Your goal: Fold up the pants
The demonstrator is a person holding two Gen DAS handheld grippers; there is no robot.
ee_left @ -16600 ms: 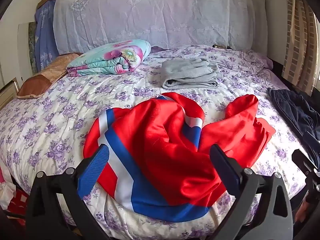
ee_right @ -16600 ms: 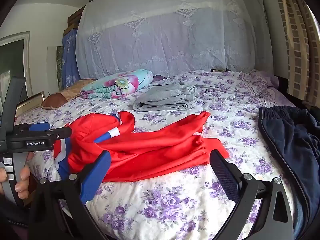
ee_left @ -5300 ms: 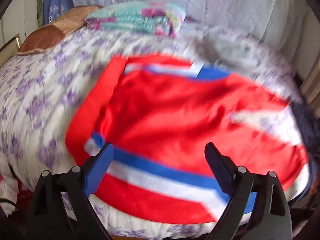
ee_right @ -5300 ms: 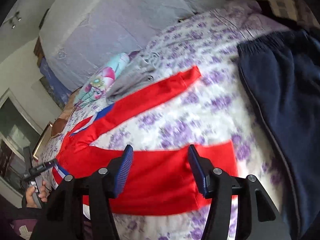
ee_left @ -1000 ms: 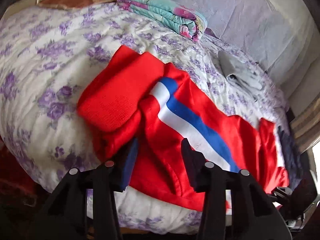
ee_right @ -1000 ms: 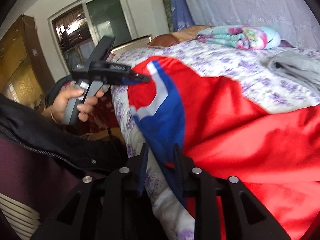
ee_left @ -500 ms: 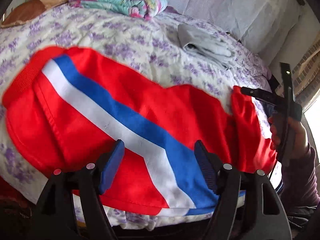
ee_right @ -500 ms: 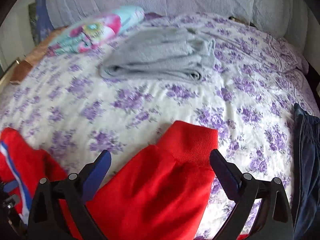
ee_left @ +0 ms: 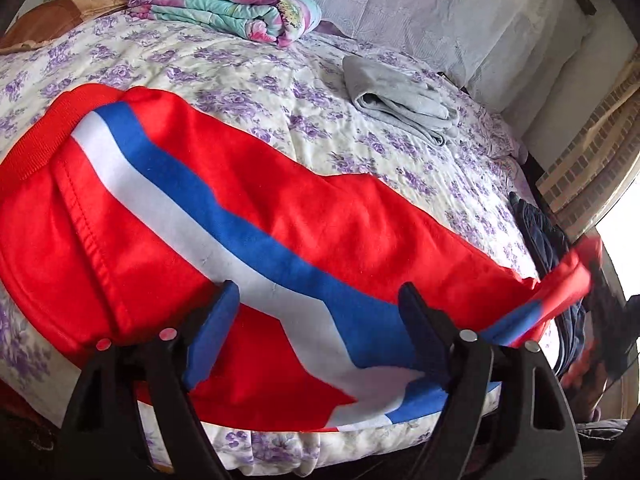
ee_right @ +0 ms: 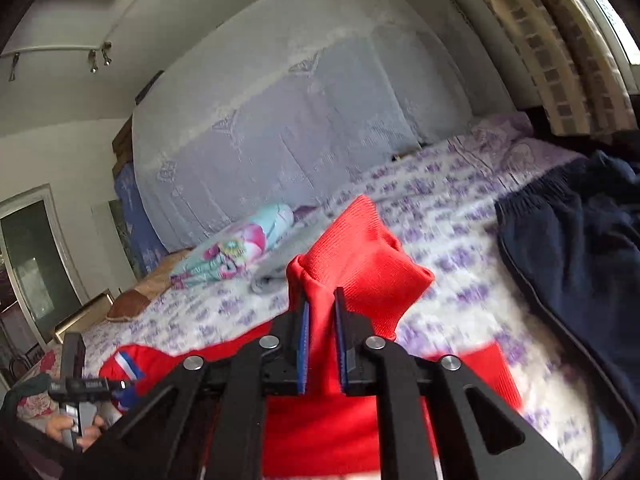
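Red pants (ee_left: 320,208) with a blue and white side stripe lie spread across the floral bed, waistband (ee_left: 36,140) at the left. My left gripper (ee_left: 318,308) hovers over the near edge of the pants, its jaws opening wide and pressing on nothing. In the right wrist view my right gripper (ee_right: 320,302) is closing with its pads pinching the red ribbed cuff (ee_right: 360,248) of a pant leg, lifted off the bed. That raised cuff (ee_left: 572,272) shows blurred at the far right of the left wrist view. A hand holds the left gripper (ee_right: 84,386) at the lower left.
A folded grey garment (ee_left: 400,100) and a rolled floral quilt (ee_left: 228,8) lie farther back on the bed. A dark navy garment (ee_right: 568,248) is spread at the bed's right side. A lace-covered headboard (ee_right: 300,128) stands behind, a curtain (ee_right: 560,40) to the right.
My right gripper has shut on the red cuff and raised it, and its view has swung. The left gripper's jaws have spread wider while it stayed over the pants.
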